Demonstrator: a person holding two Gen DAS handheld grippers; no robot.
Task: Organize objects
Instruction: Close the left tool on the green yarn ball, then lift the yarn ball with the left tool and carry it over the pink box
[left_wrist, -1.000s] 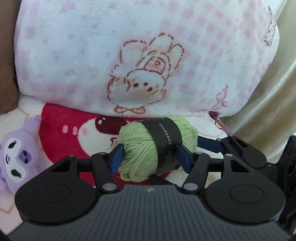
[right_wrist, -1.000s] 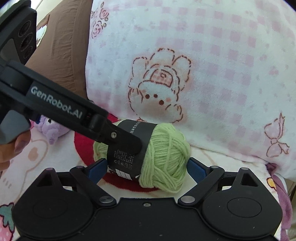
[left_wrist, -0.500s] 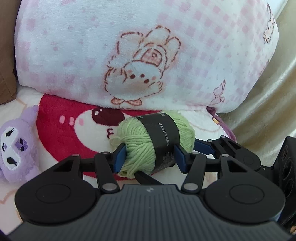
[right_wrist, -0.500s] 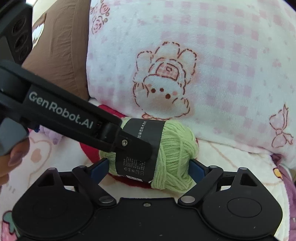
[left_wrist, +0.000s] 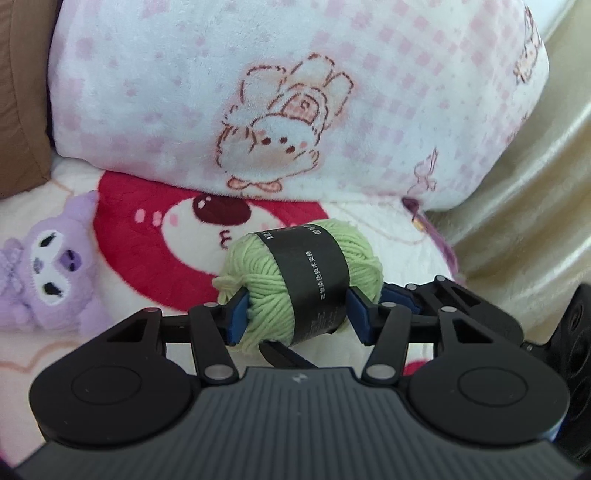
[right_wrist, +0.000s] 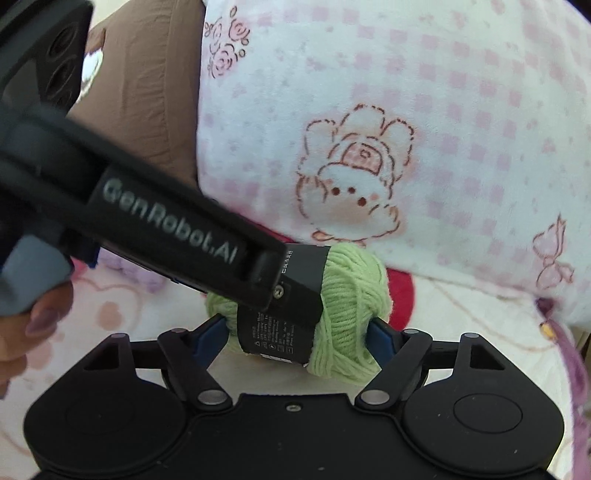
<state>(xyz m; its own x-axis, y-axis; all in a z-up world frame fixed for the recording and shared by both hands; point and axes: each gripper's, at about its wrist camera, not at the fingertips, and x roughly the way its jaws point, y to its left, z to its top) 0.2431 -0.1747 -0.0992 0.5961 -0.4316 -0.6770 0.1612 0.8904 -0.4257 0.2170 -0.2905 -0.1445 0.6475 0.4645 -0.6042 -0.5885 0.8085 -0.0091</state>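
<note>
On cartoon blanket: pink-checked pillow, purple plush.

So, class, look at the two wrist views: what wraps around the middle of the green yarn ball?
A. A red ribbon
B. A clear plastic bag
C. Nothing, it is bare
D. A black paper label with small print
D: a black paper label with small white print circles the green yarn ball, which sits between the blue pads of the left gripper.
</note>
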